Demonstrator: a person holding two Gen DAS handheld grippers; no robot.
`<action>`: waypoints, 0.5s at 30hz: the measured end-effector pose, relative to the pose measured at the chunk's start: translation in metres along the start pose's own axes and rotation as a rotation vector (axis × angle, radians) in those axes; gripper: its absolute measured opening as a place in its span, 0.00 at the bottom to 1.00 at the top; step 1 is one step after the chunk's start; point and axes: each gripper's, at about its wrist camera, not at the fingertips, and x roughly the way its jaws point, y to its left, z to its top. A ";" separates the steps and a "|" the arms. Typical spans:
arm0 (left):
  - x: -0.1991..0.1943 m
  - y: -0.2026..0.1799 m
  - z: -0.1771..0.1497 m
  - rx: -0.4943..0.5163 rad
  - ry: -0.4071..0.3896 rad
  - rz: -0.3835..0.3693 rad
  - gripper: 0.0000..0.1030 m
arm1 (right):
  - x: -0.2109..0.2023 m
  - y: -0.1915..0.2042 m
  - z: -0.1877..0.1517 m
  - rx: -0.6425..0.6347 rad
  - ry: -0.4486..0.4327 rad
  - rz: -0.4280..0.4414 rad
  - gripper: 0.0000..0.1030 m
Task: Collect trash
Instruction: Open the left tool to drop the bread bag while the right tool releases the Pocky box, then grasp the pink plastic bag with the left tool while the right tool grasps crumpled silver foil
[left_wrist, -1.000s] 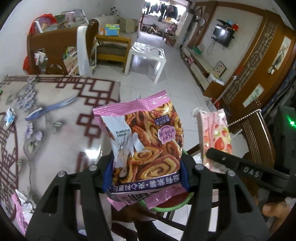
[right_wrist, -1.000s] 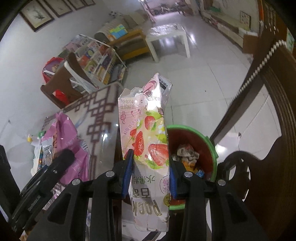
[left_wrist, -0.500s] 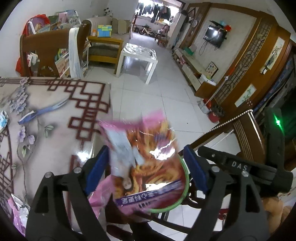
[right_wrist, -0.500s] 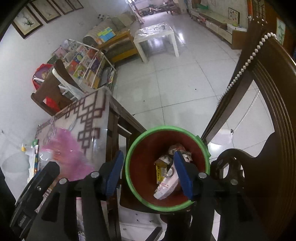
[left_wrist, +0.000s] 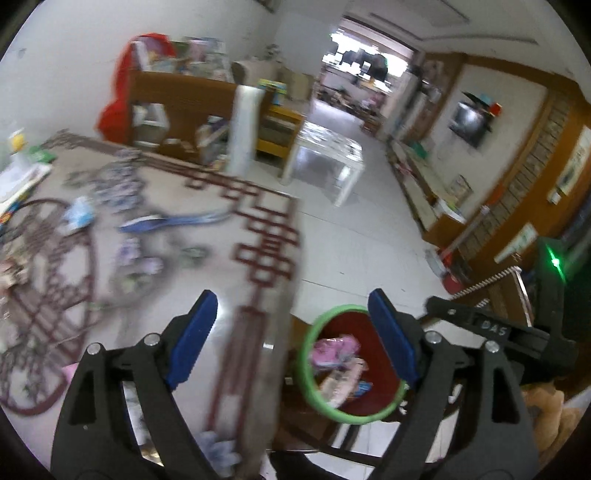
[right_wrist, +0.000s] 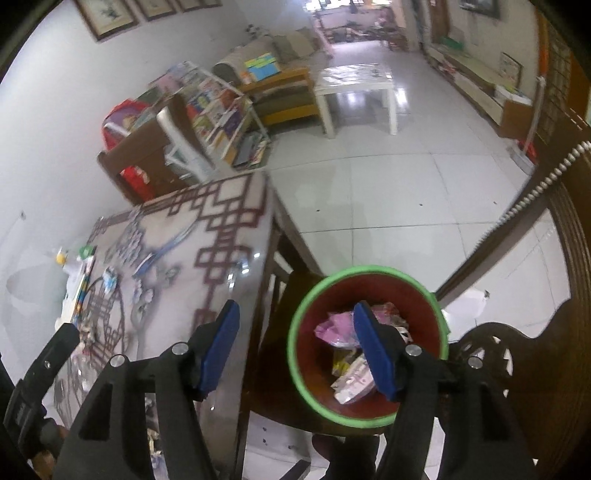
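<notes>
Both your grippers, left gripper (left_wrist: 291, 332) & right gripper (right_wrist: 295, 347), are opening w/ nothing between pads. Wrappers (right_wrist: 340, 332) lie inside green-rimmed bin (right_wrist: 306, 391), beside table (right_wrist: 221, 236) edge.

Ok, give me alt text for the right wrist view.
The right gripper, jaws opening and empty, hangs over a green-rimmed bin holding pink and white wrappers. A patterned table with scattered litter lies to the left, tiled floor beyond.

The bin (right_wrist: 369, 347) stands right of the table (right_wrist: 184, 240), wrappers (right_wrist: 341, 332) lying inside it.
</notes>
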 end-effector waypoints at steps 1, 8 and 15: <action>-0.009 0.015 -0.002 -0.022 -0.012 0.037 0.79 | 0.002 0.008 -0.001 -0.020 0.007 0.011 0.61; -0.047 0.092 -0.025 -0.128 -0.033 0.191 0.82 | 0.019 0.064 -0.013 -0.170 0.078 0.087 0.66; -0.046 0.164 -0.082 -0.178 0.132 0.304 0.81 | 0.039 0.116 -0.043 -0.317 0.182 0.137 0.66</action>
